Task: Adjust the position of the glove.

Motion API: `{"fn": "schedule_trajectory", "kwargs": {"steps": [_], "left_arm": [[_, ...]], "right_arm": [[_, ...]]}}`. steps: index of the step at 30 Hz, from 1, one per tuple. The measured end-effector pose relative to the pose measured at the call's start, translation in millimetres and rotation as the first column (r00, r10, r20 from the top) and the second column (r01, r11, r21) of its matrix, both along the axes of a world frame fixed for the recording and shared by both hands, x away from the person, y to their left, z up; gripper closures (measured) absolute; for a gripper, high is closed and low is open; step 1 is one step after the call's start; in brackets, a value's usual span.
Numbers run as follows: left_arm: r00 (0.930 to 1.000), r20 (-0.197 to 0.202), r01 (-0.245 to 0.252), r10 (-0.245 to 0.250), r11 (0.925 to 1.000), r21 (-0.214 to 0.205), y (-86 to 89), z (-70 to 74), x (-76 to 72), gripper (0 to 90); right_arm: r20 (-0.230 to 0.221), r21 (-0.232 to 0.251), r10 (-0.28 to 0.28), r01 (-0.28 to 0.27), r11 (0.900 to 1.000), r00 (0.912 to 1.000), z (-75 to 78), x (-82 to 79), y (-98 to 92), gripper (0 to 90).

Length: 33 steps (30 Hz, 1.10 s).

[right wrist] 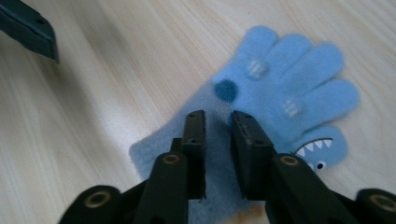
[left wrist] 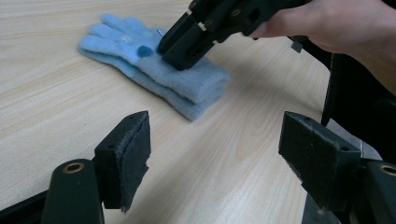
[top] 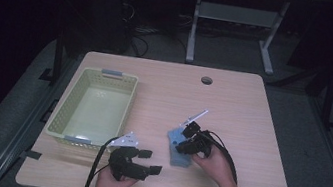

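Table scene. A light blue glove (right wrist: 275,98) lies flat on the wooden table (top: 243,105), right of centre. The right gripper (right wrist: 218,122) points down at the glove's cuff end, jaws narrowly apart, tips at the fabric with a slim gap between them; no pinch is visible. The left gripper (top: 149,161) rests near the table's front edge, jaws wide apart around nothing. A pale green basket (top: 67,103) stands well left of the glove; bare wood separates them.

Glove (right wrist: 280,102) cuff hidden behind right tool (right wrist: 218,140); pinch unclear.
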<state>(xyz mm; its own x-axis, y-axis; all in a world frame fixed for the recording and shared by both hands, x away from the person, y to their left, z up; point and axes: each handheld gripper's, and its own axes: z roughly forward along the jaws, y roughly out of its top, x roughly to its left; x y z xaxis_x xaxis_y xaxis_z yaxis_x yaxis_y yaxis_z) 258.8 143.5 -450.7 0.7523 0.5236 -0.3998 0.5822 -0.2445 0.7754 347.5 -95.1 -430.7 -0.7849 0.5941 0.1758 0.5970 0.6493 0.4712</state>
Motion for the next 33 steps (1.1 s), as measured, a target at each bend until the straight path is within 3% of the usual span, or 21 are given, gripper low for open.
{"fn": "schedule_trajectory", "kwargs": {"steps": [9,15,19,20,21,22,24,25,26,27,31,33], "left_arm": [[0.9982,-0.041,-0.045,0.044,0.9989,-0.014,-7.4,0.5,4.3,25.1],[0.9939,-0.067,-0.089,0.087,0.9957,-0.025,-14.1,4.6,11.7,26.4],[0.9865,-0.129,-0.105,0.100,0.9941,-0.028,-24.5,5.2,21.9,26.9],[0.9865,-0.129,-0.105,0.100,0.9941,-0.028,-24.5,5.2,21.9,27.7],[0.9820,-0.153,-0.116,0.112,0.9930,-0.022,-28.7,4.4,26.3,27.8],[0.9820,-0.153,-0.116,0.112,0.9930,-0.022,-28.7,4.4,26.3,28.0],[0.9717,-0.200,-0.132,0.125,0.9911,-0.019,-31.6,0.9,35.2,28.2],[0.9717,-0.200,-0.132,0.125,0.9911,-0.019,-31.6,0.9,35.2,28.1],[0.9568,-0.253,-0.155,0.143,0.9874,-0.030,-33.6,-2.6,41.4,28.0],[0.9568,-0.253,-0.155,0.143,0.9874,-0.030,-33.6,-2.6,41.4,27.9],[0.9297,-0.327,-0.188,0.170,0.9819,-0.024,-36.5,-9.3,51.4,27.9],[0.9277,-0.331,-0.191,0.173,0.9814,-0.023,-37.0,-10.3,53.0,28.4]], "right_arm": [[0.029,0.052,-0.090,0.089,0.9947,0.9955,11.2,-7.6,-16.8,60.8],[0.017,0.076,-0.145,0.143,0.9868,0.9893,13.9,-11.6,-25.0,52.7],[-0.024,0.110,-0.211,0.213,0.9710,0.9772,10.6,-13.4,-34.2,46.5],[-0.030,0.115,-0.220,0.222,0.9682,0.9750,8.8,-13.6,-35.9,46.1],[-0.039,0.119,-0.229,0.232,0.9654,0.9727,7.2,-13.6,-37.4,45.5],[-0.048,0.125,-0.234,0.239,0.9630,0.9709,5.8,-13.8,-39.3,45.4],[-0.062,0.141,-0.244,0.251,0.9577,0.9678,3.6,-14.3,-42.7,45.2],[-0.065,0.147,-0.250,0.257,0.9552,0.9661,2.2,-14.5,-44.4,45.0],[-0.074,0.156,-0.260,0.269,0.9505,0.9628,0.2,-14.9,-46.2,44.9],[-0.080,0.164,-0.266,0.275,0.9473,0.9608,-1.0,-15.1,-47.0,44.7],[-0.098,0.184,-0.276,0.290,0.9392,0.9561,-6.6,-15.8,-49.9,45.1],[-0.103,0.186,-0.280,0.295,0.9373,0.9545,-7.3,-15.9,-50.8,45.4]]}}
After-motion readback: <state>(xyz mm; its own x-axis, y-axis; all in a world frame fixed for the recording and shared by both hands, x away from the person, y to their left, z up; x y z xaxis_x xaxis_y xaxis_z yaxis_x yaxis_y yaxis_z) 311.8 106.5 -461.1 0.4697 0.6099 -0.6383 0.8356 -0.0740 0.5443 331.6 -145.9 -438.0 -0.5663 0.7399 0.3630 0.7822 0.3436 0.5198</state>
